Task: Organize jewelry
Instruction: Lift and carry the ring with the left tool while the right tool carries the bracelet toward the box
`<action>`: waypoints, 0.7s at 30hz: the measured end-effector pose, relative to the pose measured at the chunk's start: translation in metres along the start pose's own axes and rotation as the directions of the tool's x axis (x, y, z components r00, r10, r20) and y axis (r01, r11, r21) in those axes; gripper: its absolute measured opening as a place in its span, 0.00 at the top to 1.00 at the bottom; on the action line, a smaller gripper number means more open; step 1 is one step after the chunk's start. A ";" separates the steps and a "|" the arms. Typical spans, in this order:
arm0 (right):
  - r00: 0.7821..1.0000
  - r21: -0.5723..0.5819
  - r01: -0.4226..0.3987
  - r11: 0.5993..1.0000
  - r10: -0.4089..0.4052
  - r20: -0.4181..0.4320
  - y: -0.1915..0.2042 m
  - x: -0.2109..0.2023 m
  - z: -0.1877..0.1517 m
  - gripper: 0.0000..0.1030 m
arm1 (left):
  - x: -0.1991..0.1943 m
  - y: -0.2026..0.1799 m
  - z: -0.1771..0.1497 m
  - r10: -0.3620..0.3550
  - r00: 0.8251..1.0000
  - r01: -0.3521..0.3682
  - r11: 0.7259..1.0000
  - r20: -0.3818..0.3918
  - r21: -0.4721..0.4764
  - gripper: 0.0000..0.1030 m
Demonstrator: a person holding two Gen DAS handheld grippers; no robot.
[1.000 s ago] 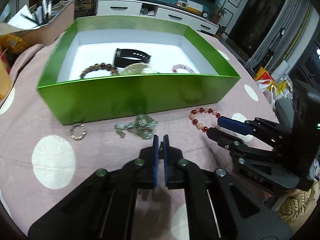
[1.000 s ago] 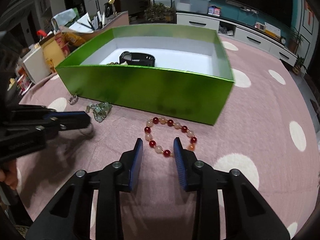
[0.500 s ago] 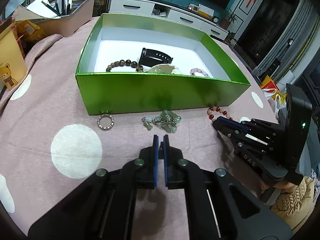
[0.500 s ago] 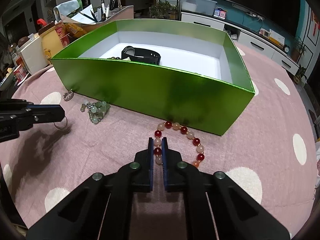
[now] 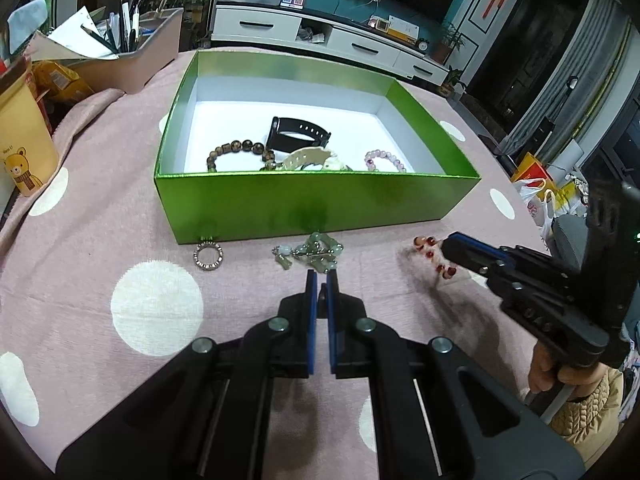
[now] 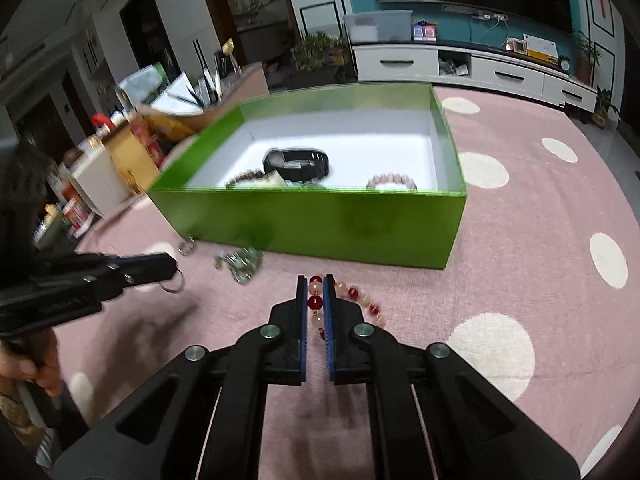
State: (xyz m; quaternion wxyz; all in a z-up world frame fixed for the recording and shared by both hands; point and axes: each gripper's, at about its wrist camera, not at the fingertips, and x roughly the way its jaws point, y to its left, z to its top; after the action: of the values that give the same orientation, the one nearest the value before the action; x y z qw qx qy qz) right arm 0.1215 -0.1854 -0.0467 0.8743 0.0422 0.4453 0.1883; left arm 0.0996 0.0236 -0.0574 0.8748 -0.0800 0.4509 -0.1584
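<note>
My right gripper (image 6: 316,284) is shut on a red-and-pink bead bracelet (image 6: 315,302), whose loose end trails to the right just above the cloth. In the left wrist view the same gripper (image 5: 450,244) shows at the right with the beads (image 5: 434,254) dangling from its tip. My left gripper (image 5: 321,280) is shut; in the right wrist view a thin wire ring (image 6: 173,283) hangs from its tip. Ahead stands the green box (image 5: 316,204), holding a black watch band (image 5: 298,138), a brown bead bracelet (image 5: 236,150) and a pink bead bracelet (image 5: 384,158).
On the pink polka-dot cloth before the box lie a sparkly silver ring (image 5: 208,256) and a green jade bracelet (image 5: 316,254). A yellow bear cup (image 5: 22,148) and a beige pen holder (image 5: 136,60) stand at the far left. A hand (image 5: 548,372) holds the right gripper.
The right gripper has shut on the red-and-pink bracelet and lifted it off the cloth. The left gripper has stayed shut and drawn back and up, so more of the box shows.
</note>
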 end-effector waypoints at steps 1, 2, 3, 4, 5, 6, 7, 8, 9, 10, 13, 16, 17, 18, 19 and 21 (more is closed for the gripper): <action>1.000 0.008 -0.008 1.000 0.008 0.016 0.001 -0.006 0.002 0.93 | -0.002 -0.001 0.001 -0.001 1.000 0.001 1.000 0.003 0.001 0.96; 1.000 0.012 -0.012 1.000 0.012 0.027 0.001 -0.010 0.003 0.93 | -0.004 -0.001 0.001 -0.002 1.000 0.002 1.000 0.007 0.003 0.96; 0.999 0.017 -0.016 1.000 0.015 0.036 0.002 -0.014 0.004 0.93 | -0.006 -0.002 0.002 -0.002 1.000 0.002 1.000 0.010 0.005 0.96; 0.999 0.022 -0.021 1.000 0.020 0.050 0.003 -0.019 0.006 0.93 | -0.008 -0.003 0.003 -0.003 1.000 0.002 1.000 0.016 0.008 0.96; 0.998 0.023 -0.025 0.999 0.023 0.059 0.003 -0.022 0.006 0.93 | -0.010 -0.004 0.003 -0.004 1.000 0.003 1.000 0.020 0.008 0.96; 0.997 0.022 -0.026 0.999 0.024 0.070 0.004 -0.026 0.007 0.93 | -0.013 -0.005 0.004 -0.004 1.000 0.004 1.000 0.025 0.010 0.96; 0.996 0.020 -0.025 0.999 0.024 0.083 0.006 -0.031 0.009 0.93 | -0.015 -0.005 0.005 -0.004 1.000 0.004 1.000 0.029 0.011 0.96; 0.996 0.020 -0.027 0.999 0.026 0.091 0.007 -0.035 0.009 0.93 | -0.017 -0.005 0.006 -0.005 0.999 0.005 1.000 0.033 0.012 0.96; 0.995 0.020 -0.030 0.999 0.028 0.099 0.008 -0.038 0.010 0.93 | -0.020 -0.006 0.007 -0.007 0.999 0.006 1.000 0.039 0.013 0.96; 0.994 0.018 -0.031 0.999 0.029 0.108 0.009 -0.042 0.012 0.93 | -0.022 -0.006 0.007 -0.007 0.999 0.007 1.000 0.042 0.014 0.96; 0.990 0.016 -0.037 0.999 0.034 0.134 0.012 -0.052 0.015 0.93 | -0.028 -0.008 0.009 -0.008 0.998 0.007 1.000 0.055 0.019 0.96; 0.987 0.010 -0.038 0.999 0.036 0.154 0.015 -0.060 0.017 0.93 | -0.034 -0.010 0.013 -0.009 0.998 0.007 1.000 0.069 0.026 0.96; 0.987 0.007 -0.040 0.999 0.038 0.158 0.016 -0.060 0.019 0.93 | -0.035 -0.010 0.015 -0.009 0.997 0.007 1.000 0.073 0.029 0.96; 0.986 0.003 -0.038 0.999 0.037 0.163 0.017 -0.062 0.020 0.93 | -0.037 -0.011 0.016 -0.009 0.997 0.006 0.999 0.076 0.031 0.96; 0.985 -0.002 -0.034 0.999 0.033 0.168 0.018 -0.063 0.021 0.93 | -0.038 -0.012 0.017 -0.009 0.997 0.006 0.999 0.081 0.035 0.96; 0.984 -0.005 -0.035 0.999 0.036 0.173 0.019 -0.066 0.022 0.93 | -0.041 -0.013 0.020 -0.010 0.996 0.007 0.999 0.090 0.038 0.96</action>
State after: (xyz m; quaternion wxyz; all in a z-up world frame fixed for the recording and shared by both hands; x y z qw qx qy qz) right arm 0.0981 -0.1895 0.0212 0.9062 0.0657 0.3668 0.1998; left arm 0.0912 0.0252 -0.0110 0.8949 -0.0724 0.4074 -0.1669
